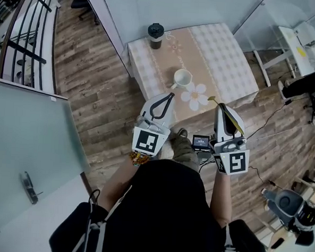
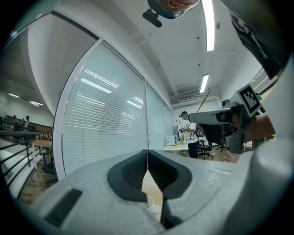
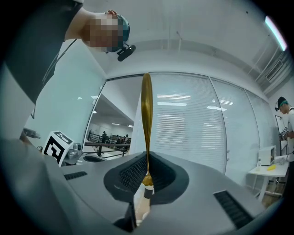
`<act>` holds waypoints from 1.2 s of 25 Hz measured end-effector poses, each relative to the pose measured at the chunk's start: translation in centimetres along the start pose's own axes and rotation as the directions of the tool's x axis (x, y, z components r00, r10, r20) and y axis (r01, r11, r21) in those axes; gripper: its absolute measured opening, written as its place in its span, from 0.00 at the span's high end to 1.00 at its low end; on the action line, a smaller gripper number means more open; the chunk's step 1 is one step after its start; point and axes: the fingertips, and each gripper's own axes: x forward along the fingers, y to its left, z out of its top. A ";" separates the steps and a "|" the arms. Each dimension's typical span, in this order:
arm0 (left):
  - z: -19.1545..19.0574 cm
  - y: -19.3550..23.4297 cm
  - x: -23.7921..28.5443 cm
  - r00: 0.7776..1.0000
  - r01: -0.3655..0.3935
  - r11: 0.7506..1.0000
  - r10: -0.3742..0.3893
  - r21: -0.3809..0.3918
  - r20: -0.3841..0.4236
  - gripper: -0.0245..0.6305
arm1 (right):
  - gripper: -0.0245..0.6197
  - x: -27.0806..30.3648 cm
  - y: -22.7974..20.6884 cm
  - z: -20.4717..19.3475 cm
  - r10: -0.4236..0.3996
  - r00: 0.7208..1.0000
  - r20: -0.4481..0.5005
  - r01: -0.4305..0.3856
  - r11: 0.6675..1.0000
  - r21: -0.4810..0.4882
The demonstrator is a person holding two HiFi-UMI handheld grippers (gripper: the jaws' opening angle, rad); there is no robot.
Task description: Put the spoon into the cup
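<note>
**Spoon held in the right gripper, short of the cup**

Head view, nearest part: the person's dark-clad torso fills the lower middle, and both forearms reach toward 12 o'clock. The left gripper point(image 1: 169, 96) and right gripper point(image 1: 221, 106) are held side by side, their tips at the near edge of the table point(image 1: 226, 52).

Left gripper view: the fingers point(image 2: 131, 172) are clenched pad to pad with nothing between them.

Right gripper view: the fingers point(image 3: 128, 176) are clamped on the gold spoon point(image 3: 147, 114). It rises edge-on from between the pads toward 12 o'clock. Which end of the spoon is gripped cannot be told.

The spoon is thus carried clear of the table, and outside the cup point(image 1: 183, 78). The cup is white and stands upright on the checked cloth with its handle toward 7 o'clock. It lies at about 1 o'clock from the left gripper's tip and about 10 o'clock from the right gripper's tip, near both but touching neither.

A printed flower point(image 1: 195, 96) marks the cloth just beside the cup, at its 5 o'clock. A dark lidded tumbler point(image 1: 155, 35) stands at the table's far left corner, at 11 o'clock from the cup and well apart from it.

Beyond the table are a wooden floor point(image 1: 95, 92) and glass walls with blinds point(image 3: 183, 124). A second person point(image 2: 186, 133) stands at a far desk.
</note>
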 end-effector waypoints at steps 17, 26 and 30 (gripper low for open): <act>-2.6 2.4 5.3 0.996 -0.084 0.996 0.084 0.003 -0.040 0.93 | 0.94 7.1 -5.3 -5.0 0.142 0.986 -0.083 -0.139 0.990 0.035; -3.7 2.9 4.7 0.993 -0.098 0.995 0.097 -0.006 -0.062 0.93 | 0.94 9.0 -5.2 -10.1 0.194 0.963 -0.188 -0.193 0.981 0.023; -4.0 3.6 4.3 0.992 -0.107 0.994 0.106 -0.001 -0.071 0.93 | 0.94 9.8 -5.0 -11.8 0.201 0.955 -0.219 -0.201 0.979 0.021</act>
